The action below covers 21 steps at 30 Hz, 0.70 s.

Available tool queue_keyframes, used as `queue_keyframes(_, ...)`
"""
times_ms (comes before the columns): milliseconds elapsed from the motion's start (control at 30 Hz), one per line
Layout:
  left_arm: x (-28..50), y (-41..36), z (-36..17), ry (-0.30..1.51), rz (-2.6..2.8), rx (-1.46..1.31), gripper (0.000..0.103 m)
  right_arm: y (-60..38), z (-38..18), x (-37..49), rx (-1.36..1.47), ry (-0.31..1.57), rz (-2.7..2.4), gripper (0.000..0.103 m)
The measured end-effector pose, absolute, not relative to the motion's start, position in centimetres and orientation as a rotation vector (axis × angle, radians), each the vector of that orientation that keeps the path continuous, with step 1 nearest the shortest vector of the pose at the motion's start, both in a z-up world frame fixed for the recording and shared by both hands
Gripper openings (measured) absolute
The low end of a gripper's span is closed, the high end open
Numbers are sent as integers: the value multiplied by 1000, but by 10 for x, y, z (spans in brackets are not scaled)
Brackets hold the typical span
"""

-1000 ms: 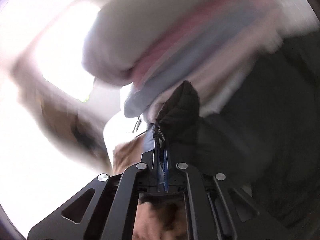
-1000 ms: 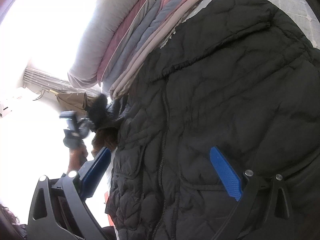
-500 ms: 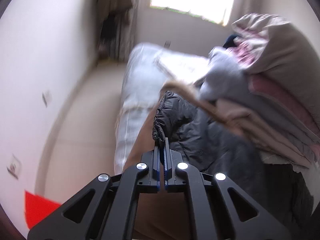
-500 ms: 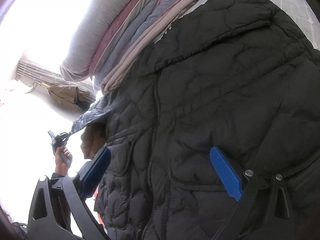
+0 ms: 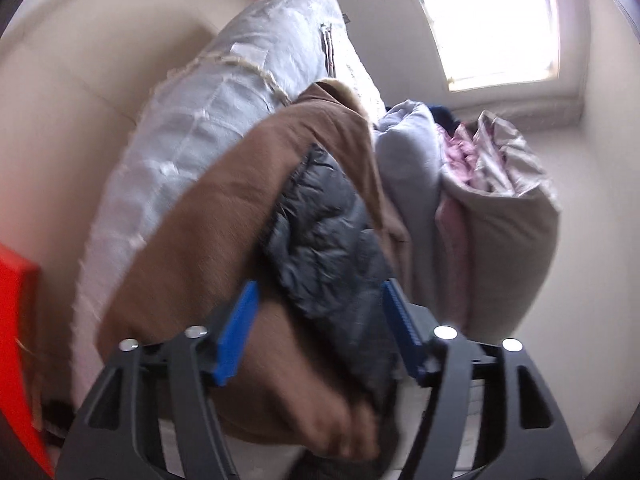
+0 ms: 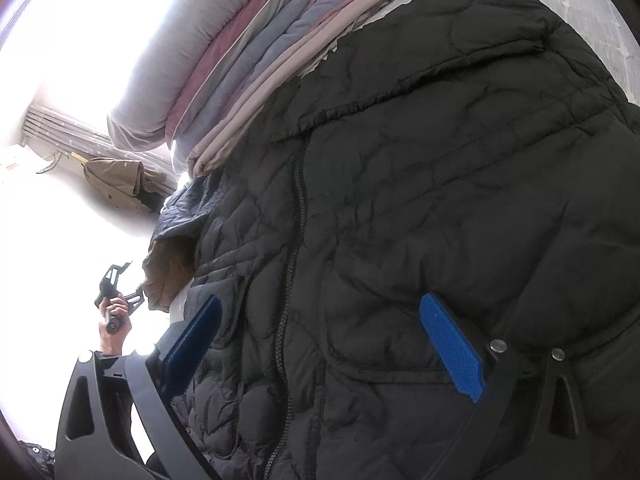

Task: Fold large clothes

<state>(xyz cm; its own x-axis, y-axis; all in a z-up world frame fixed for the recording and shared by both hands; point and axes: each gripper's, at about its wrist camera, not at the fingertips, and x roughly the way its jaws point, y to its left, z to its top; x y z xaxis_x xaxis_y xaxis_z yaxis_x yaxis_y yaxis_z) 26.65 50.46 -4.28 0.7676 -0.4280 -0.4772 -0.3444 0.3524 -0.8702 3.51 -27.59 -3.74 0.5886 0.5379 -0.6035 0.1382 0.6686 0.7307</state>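
Note:
A black quilted puffer jacket (image 6: 440, 208) lies spread on the bed and fills the right wrist view, zipper running down its middle. My right gripper (image 6: 320, 340) is open just above the jacket's lower front, blue pads apart, holding nothing. My left gripper (image 5: 318, 320) is open with its blue pads wide apart; a fold of the dark jacket (image 5: 324, 236) and its brown lining (image 5: 208, 240) lies in front of and between the pads, not pinched. The left gripper also shows small in the right wrist view (image 6: 118, 292), beside the jacket's left edge.
A tall stack of folded quilts (image 6: 248, 64) stands beside the jacket; it also shows in the left wrist view (image 5: 480, 208). A plastic-wrapped mattress edge (image 5: 224, 92), a window (image 5: 496, 20), an orange object (image 5: 16, 340) at lower left. A brown coat (image 6: 116, 184) hangs at the far wall.
My left gripper was shut on the jacket's edge and pulled it outward; now it has opened and let the edge go. The right gripper stays open in place.

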Motion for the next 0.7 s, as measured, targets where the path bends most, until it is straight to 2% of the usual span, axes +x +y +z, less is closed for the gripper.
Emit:
queue_keyframes(100, 258, 502, -45, 688, -63, -1327, 73, -275, -38, 34, 827, 935, 262, 96)
queue_keyframes(233, 265, 503, -58, 638, -69, -1417, 74, -273, -38, 35, 810, 940, 253, 96)
queue_keyframes(300, 269, 504, -56, 620, -66, -1426, 79, -272, -39, 35, 801, 942, 250, 96)
queue_keyframes(433, 272, 508, -50, 556, -96, -1432, 80, -271, -41, 36, 790, 948, 245, 96)
queue_keyframes(533, 278, 506, -50, 598, -108, -1389, 79, -271, -41, 37, 785, 949, 243, 96)
queue_keyframes(567, 279, 505, -48, 608, -105, -1374, 75, -271, -42, 37, 782, 951, 241, 96)
queue_keyframes(633, 278, 504, -48, 611, -104, -1356, 47, -269, -42, 38, 777, 952, 238, 96)
queue_keyframes(667, 281, 502, -51, 628, -125, -1349, 24, -269, -42, 37, 776, 952, 238, 96)
queue_keyframes(700, 285, 500, -55, 658, -116, -1336, 16, -270, -41, 37, 776, 952, 237, 96)
